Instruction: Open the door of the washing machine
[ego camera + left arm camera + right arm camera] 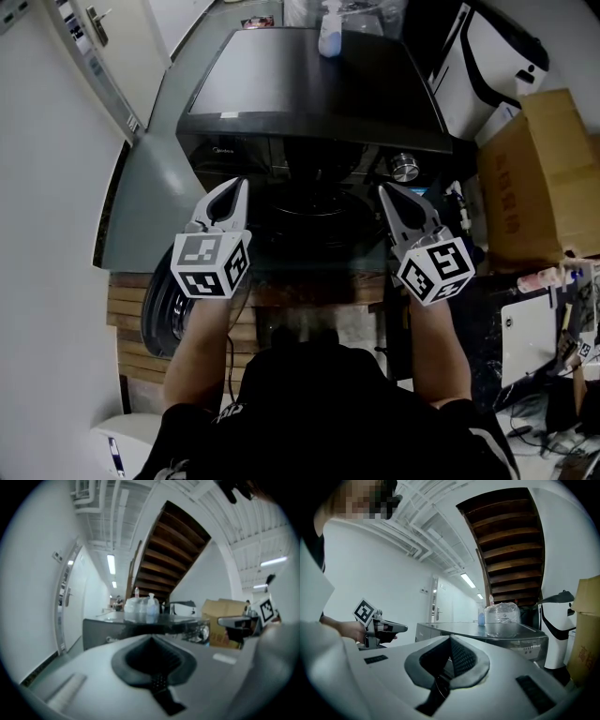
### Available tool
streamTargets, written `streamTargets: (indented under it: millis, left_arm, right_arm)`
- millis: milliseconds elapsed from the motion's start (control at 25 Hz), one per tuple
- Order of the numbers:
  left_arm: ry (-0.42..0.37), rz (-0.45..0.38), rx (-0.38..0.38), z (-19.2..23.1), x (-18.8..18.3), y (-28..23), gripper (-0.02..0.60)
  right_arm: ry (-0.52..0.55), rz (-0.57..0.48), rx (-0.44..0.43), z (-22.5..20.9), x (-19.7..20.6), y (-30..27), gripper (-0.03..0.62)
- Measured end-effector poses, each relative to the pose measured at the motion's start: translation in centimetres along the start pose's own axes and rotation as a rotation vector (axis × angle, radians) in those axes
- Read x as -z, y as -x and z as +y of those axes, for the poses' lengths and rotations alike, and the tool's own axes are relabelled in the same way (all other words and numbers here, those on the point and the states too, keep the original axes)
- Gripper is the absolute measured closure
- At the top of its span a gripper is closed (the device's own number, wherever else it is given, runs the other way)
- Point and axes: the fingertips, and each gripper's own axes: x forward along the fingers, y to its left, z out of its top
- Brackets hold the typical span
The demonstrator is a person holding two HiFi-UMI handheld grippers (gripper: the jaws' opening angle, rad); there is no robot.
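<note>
A dark front-loading washing machine (309,84) fills the middle of the head view, standing on the floor with its flat black top facing up. Its round door (309,202) is on the front face nearest the person, under the control strip, and looks shut flush against the front. A brown cardboard box (539,178) stands just beside the machine's right side. The person holds both tools level in front of the machine. The left tool (239,185) sits before the door's left edge and the right tool (384,190) before its right edge. Each tool has its jaws closed together with nothing between them, and neither touches the machine. A silver dial (405,167) sits at the right end of the control strip, and a small blue spray bottle (330,28) stands at the top's far edge.
</note>
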Motion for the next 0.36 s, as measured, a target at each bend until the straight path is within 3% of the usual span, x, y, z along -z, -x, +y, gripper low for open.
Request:
streamTargets:
  millis: [360]
  left_arm:
    - [0.009,0.004,0.001,0.18,0.20,0.24,0.574]
  right_arm:
    - [-0.007,0.006,-0.006,0.20,0.00,0.00,0.603]
